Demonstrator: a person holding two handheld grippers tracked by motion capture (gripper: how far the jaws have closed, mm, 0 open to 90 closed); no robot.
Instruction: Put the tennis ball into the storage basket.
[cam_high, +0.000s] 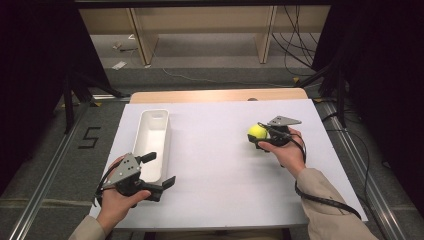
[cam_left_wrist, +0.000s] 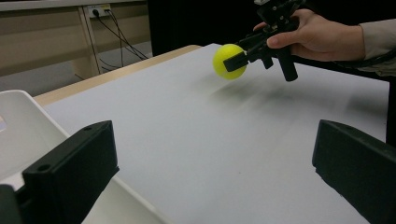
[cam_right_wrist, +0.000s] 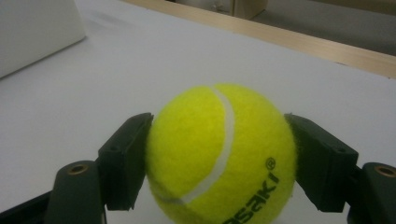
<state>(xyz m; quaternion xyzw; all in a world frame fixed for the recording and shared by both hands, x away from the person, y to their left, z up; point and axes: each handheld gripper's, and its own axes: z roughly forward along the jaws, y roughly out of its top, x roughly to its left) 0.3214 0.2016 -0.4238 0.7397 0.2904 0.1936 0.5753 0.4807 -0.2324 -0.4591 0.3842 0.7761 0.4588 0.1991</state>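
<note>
The left gripper (cam_high: 159, 171) rests at the near left of the worktop (cam_high: 220, 170) with its jaws wide and nothing between them, close beside the white tray (cam_high: 152, 142). That tray lies lengthwise and looks empty, as far as its inside shows. To the right, the right gripper (cam_high: 256, 136) is clamped on the tennis ball (cam_high: 257, 131), its pads pressing the ball's sides near its middle. The ball seems just clear of the worktop. A good carry would likely keep the squeeze steady, move low across, and release only once the ball is inside the tray's walls.
</note>
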